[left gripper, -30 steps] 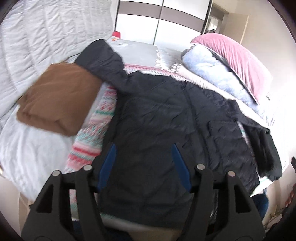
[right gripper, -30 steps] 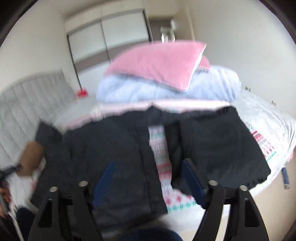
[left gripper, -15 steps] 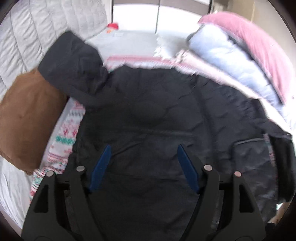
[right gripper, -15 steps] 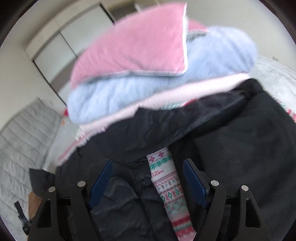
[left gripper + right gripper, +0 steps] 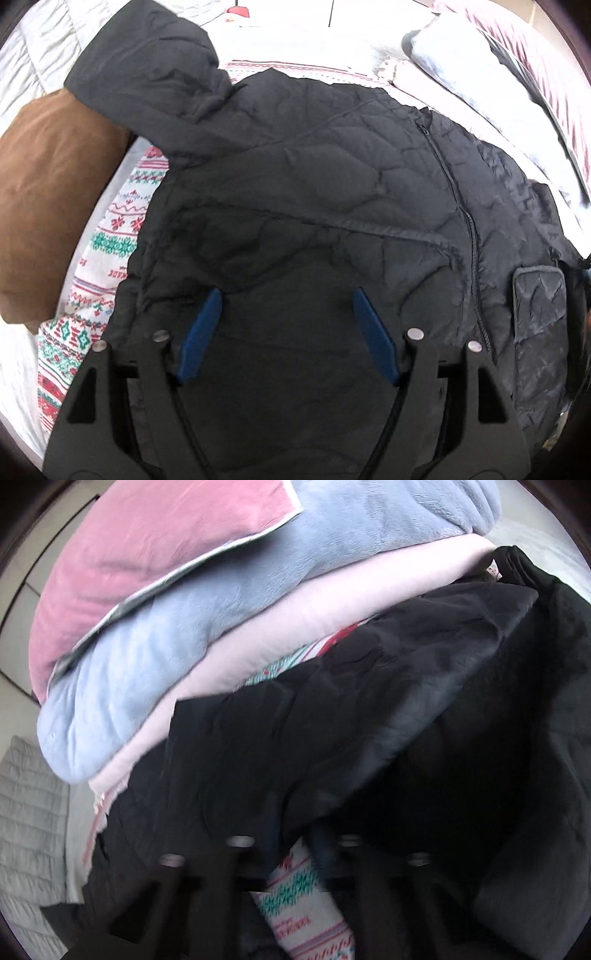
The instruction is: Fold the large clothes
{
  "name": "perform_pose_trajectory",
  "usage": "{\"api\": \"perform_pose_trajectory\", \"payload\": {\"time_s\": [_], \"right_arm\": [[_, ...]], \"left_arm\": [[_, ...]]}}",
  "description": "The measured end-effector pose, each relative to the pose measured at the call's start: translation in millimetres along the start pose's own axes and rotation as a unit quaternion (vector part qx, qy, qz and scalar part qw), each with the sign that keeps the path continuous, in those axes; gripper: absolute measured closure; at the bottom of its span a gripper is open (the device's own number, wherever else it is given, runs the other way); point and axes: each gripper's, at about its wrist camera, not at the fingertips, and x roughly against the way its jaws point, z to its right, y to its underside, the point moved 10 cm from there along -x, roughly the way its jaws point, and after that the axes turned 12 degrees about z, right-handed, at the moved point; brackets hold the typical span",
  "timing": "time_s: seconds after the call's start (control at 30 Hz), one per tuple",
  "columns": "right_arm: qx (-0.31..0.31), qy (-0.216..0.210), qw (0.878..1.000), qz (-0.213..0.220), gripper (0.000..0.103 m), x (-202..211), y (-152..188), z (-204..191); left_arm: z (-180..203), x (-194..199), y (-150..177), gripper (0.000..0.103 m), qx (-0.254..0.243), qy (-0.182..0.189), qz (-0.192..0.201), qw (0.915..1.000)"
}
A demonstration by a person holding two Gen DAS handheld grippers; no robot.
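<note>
A black quilted jacket (image 5: 332, 192) lies spread on a patterned blanket (image 5: 122, 229) on the bed, zipper running down its right side, one sleeve (image 5: 147, 66) stretched to the upper left. My left gripper (image 5: 286, 295) is open and empty just above the jacket's lower body. In the right wrist view the jacket (image 5: 332, 746) fills the lower frame, its collar part lying against the stacked bedding. My right gripper (image 5: 291, 834) is blurred and dark, close over the jacket; its jaws appear narrowed over fabric, but I cannot tell whether they grip it.
A brown folded cloth (image 5: 48, 206) lies left of the jacket. A stack of pink pillow (image 5: 155, 550), light blue blanket (image 5: 192, 635) and pale pink blanket (image 5: 295, 620) sits right behind the jacket. A grey quilted headboard (image 5: 26, 830) stands at left.
Both grippers have moved down and closer to the jacket. The right gripper's blue pads, wide apart before, now look closer together and blurred among the black fabric.
</note>
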Motion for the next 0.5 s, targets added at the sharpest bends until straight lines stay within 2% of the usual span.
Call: {"api": "perform_pose_trajectory", "payload": {"time_s": [0.1, 0.23, 0.27, 0.37, 0.4, 0.43, 0.5], "right_arm": [[-0.001, -0.005, 0.999, 0.051, 0.097, 20.9, -21.6, -1.9], [0.078, 0.042, 0.986, 0.14, 0.098, 51.4, -50.8, -18.3], [0.091, 0.051, 0.984, 0.141, 0.098, 49.5, -50.7, -20.6], [0.104, 0.058, 0.99, 0.076, 0.095, 26.1, -36.8, -10.3], [0.084, 0.055, 0.993, 0.066, 0.094, 22.8, -37.8, 1.7], [0.029, 0.037, 0.997, 0.063, 0.09, 22.3, -42.9, 18.3], [-0.048, 0.029, 0.996, 0.066, 0.085, 25.9, -53.1, 41.8]], "left_arm": [[1.2, -1.7, 1.2, 0.028, -0.003, 0.008, -0.01, 0.9999], [-4.3, -5.8, -2.1, 0.028, 0.006, 0.016, -0.016, 0.9997], [-6.8, -6.8, -2.0, 0.028, 0.006, 0.014, -0.017, 0.9997], [-16.8, -9.0, -2.0, 0.028, 0.013, 0.012, -0.02, 0.9996], [-18.1, -9.0, -2.4, 0.028, 0.016, 0.012, -0.021, 0.9996], [-19.9, -8.7, -3.0, 0.028, 0.019, 0.013, -0.021, 0.9995], [-22.6, -6.0, -3.8, 0.028, 0.023, 0.017, -0.021, 0.9994]]}}
